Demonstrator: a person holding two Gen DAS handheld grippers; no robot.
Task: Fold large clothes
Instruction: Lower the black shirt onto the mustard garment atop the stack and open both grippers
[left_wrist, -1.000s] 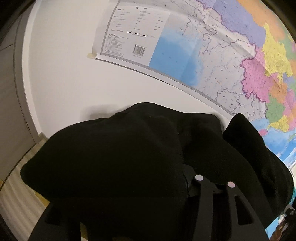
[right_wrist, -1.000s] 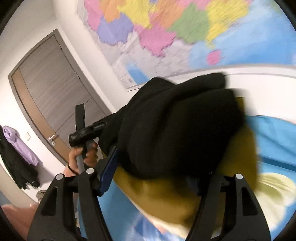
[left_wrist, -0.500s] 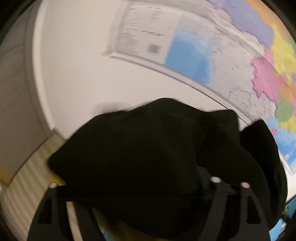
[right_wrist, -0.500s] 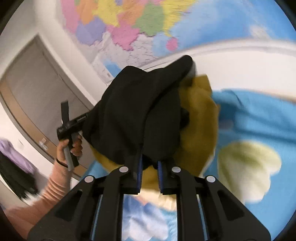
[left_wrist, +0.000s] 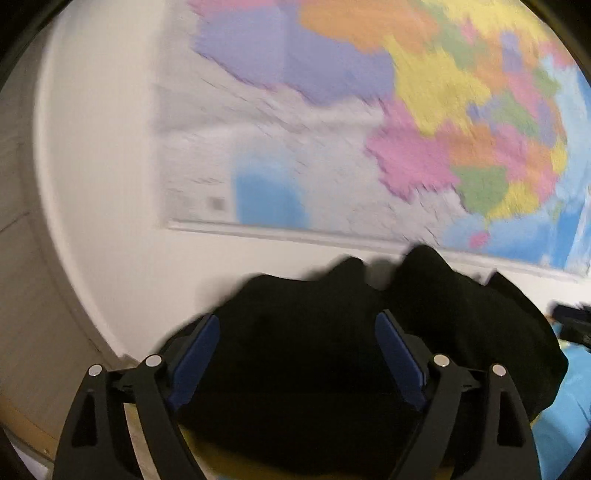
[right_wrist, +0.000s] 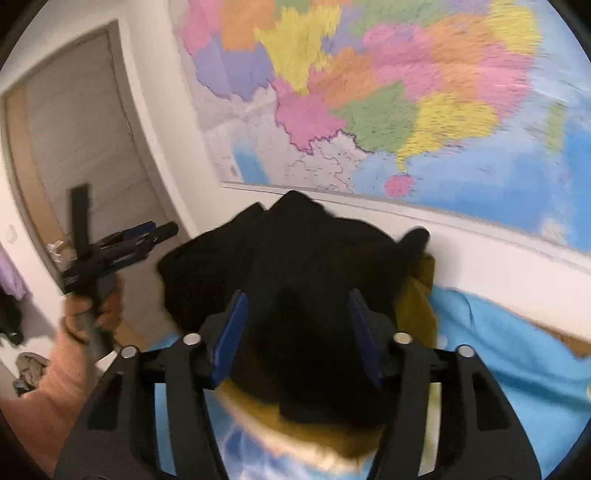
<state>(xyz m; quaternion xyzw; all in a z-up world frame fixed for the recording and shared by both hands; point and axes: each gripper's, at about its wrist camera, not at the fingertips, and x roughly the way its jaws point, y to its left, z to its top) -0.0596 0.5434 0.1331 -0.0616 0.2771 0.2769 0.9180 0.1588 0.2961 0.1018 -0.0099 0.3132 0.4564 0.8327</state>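
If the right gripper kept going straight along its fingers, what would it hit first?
Most likely the black garment, bunched directly ahead of the open right gripper. The mustard cloth lies under it and the map wall behind; depth is unclear.

Wall: plain white (left_wrist: 110, 184), smooth and evenly lit.
Wall hanging: large multicoloured paper map (right_wrist: 388, 92) with blue sea areas, blurred in both views.
Door: grey panelled door (right_wrist: 85, 140) in a light brown wooden frame, on the left of the map.
Bedding: light blue printed sheet (right_wrist: 517, 369) below the wall.
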